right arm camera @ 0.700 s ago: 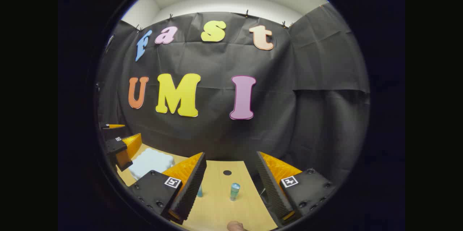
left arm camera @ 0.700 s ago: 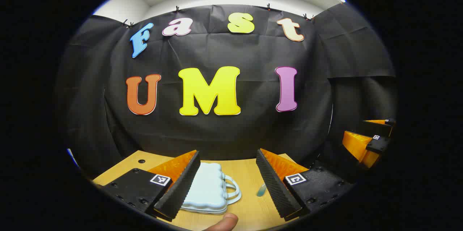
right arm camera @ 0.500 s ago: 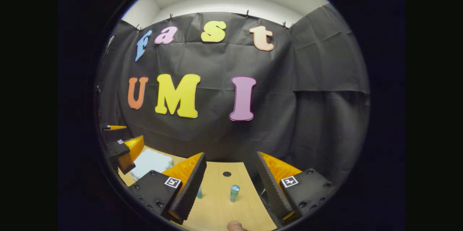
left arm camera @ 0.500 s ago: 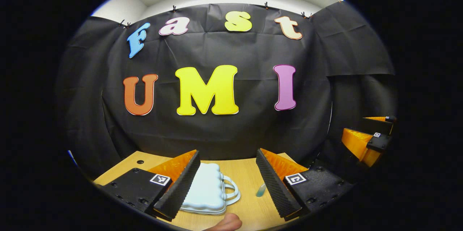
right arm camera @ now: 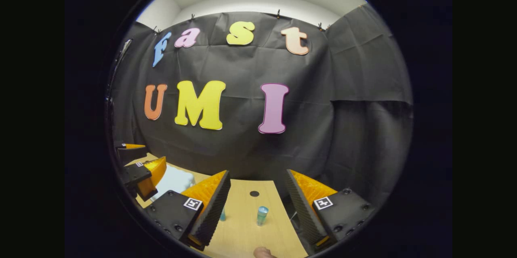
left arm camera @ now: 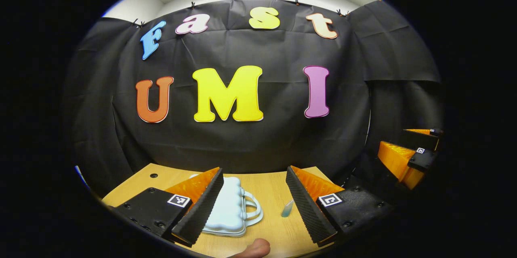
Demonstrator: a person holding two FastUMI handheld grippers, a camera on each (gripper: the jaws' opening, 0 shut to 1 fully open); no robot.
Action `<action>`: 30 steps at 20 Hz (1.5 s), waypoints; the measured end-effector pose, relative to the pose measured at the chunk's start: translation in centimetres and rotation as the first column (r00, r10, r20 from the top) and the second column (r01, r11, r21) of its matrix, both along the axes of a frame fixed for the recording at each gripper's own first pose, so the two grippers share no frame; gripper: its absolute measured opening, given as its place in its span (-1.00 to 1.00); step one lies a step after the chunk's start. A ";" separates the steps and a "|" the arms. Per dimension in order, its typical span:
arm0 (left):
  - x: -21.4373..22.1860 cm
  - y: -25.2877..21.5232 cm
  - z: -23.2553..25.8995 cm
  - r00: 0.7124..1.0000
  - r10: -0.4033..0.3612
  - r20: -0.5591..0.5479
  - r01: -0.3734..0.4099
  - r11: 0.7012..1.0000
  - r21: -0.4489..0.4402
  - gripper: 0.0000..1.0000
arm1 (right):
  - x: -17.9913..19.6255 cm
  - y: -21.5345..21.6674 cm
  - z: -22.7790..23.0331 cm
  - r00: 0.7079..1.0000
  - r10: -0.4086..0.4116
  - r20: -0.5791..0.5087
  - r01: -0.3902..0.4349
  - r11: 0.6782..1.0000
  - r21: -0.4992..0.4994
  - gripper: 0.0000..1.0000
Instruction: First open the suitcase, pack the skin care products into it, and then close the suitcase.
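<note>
Left gripper (left arm camera: pixel 254 201) lower, nearer closed suitcase (left arm camera: pixel 230 209) than before.

My own left finger (left arm camera: pixel 200 205) is covering the near side of the pale blue suitcase (left arm camera: pixel 231 209). In the right gripper view, my finger (right arm camera: pixel 210 209) is hiding most of a small blue tube (right arm camera: pixel 222 214).

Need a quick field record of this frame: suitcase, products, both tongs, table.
suitcase: pale blue suitcase, shut, lying flat on the table, handle toward the product side
products: small teal bottle upright; slim teal tube near the suitcase
left tongs: open, empty, above the suitcase
right tongs: open, empty, above the bottle
table: light wood table
task stage: suitcase not yet opened
</note>
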State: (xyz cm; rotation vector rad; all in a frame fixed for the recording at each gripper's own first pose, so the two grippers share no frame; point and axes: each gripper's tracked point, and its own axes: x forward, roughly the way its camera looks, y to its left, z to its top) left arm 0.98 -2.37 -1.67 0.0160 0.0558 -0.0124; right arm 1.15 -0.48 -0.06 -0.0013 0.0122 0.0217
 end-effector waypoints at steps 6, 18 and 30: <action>0.4 1.0 -1.3 0.999 0.043 0.016 -0.044 0.996 0.077 0.99 | 0.3 -0.4 -0.8 1.000 0.003 -0.013 -0.004 1.000 -0.011 0.63; 6.4 3.2 -17.9 0.993 0.052 -0.109 0.039 0.719 0.694 0.96 | 1.1 -10.6 -4.6 0.986 -0.150 -0.078 0.150 0.989 -0.013 0.62; 12.8 3.0 -25.0 0.972 0.142 -0.186 0.156 0.202 0.967 0.78 | 3.9 -16.3 -9.5 0.979 -0.126 -0.162 0.134 0.990 0.039 0.65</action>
